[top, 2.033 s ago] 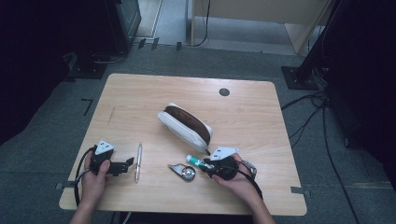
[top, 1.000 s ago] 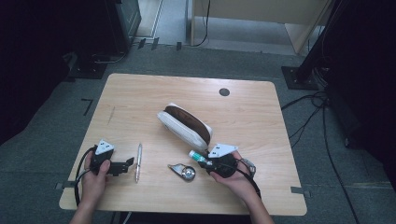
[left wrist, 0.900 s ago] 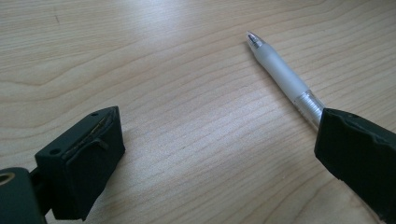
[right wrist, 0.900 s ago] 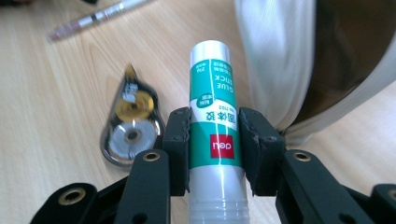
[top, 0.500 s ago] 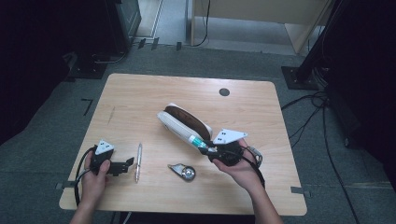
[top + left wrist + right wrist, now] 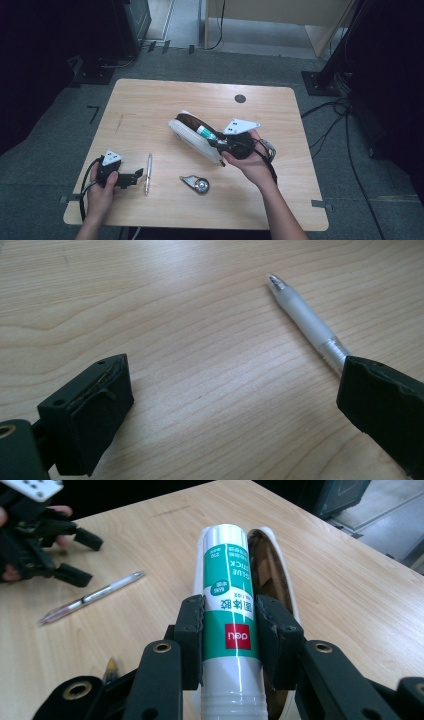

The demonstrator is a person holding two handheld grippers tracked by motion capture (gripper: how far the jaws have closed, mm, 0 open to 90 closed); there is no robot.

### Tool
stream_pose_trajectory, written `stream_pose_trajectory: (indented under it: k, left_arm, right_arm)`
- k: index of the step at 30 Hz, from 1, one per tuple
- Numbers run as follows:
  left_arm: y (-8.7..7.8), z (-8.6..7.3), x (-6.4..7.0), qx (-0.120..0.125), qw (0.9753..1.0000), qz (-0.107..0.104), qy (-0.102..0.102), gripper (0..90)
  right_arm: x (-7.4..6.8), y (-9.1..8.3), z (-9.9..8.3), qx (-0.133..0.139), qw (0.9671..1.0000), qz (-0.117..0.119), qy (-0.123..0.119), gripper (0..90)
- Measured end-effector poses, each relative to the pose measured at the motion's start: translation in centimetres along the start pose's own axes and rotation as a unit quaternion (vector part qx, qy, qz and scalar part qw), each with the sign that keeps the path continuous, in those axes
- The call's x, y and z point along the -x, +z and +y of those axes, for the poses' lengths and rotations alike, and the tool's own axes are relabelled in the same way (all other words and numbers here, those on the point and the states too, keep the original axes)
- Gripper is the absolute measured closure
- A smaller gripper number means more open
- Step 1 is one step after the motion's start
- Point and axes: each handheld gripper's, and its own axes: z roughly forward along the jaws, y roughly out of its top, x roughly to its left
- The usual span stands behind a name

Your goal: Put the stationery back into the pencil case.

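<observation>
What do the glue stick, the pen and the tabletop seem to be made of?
Glue stick: glossy plastic tube, by its sheen, under a green printed label. Pen: frosted translucent plastic barrel, clear lower section. Tabletop: pale wood grain, matte; solid wood or laminate, I cannot tell.

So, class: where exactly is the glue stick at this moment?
The glue stick is clamped in the right gripper, right of the table's centre in the high view, held over the open white pencil case.

- Green-and-white cylindrical glue stick [image 6: 229, 625], clamped at frame centre, pointing over the pouch's opening.
- White oval zip pouch with brown lining [image 6: 192, 132], open, mid-frame on the table.
</observation>
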Motion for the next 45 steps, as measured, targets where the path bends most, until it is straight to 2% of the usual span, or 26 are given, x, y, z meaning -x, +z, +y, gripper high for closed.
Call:
stream_pose_trajectory:
  k: [2, 7, 10, 16, 25, 37, 45]
  left_arm:
    - [-0.1, -0.1, 0.0, -0.003, 0.9999, 0.011, 0.002, 1.6]
    - [-0.2, -0.2, 0.1, -0.007, 0.9996, 0.028, 0.005, 1.6]
    - [-0.3, -0.5, 0.2, -0.018, 0.9984, 0.05, 0.021, 1.6]
    - [-0.5, -0.7, 0.0, -0.018, 0.9984, 0.052, 0.017, 1.5]
    - [-0.5, -0.7, 0.0, -0.017, 0.9984, 0.051, 0.017, 1.5]
    - [-0.5, -0.7, 0.0, -0.017, 0.9984, 0.051, 0.017, 1.5]
    - [-0.5, -0.7, 0.0, -0.017, 0.9984, 0.051, 0.017, 1.6]
  right_arm:
    - [0.4, 0.5, 0.2, 0.0, 1.0, -0.002, -0.001, 66.1]
    - [1.2, 1.7, 0.4, -0.001, 0.9999, -0.006, 0.016, 66.1]
    - [1.8, 2.6, 0.3, -0.006, 0.9997, -0.008, 0.021, 66.1]
    - [2.4, 3.7, 0.0, -0.013, 0.9995, -0.006, 0.029, 66.1]
    - [2.7, 5.2, -0.8, -0.037, 0.9987, 0.005, 0.033, 66.1]
    - [3.1, 5.9, -1.5, -0.038, 0.9974, 0.016, 0.059, 66.2]
    - [2.8, 6.0, -1.4, -0.051, 0.9981, -0.009, 0.034, 66.2]
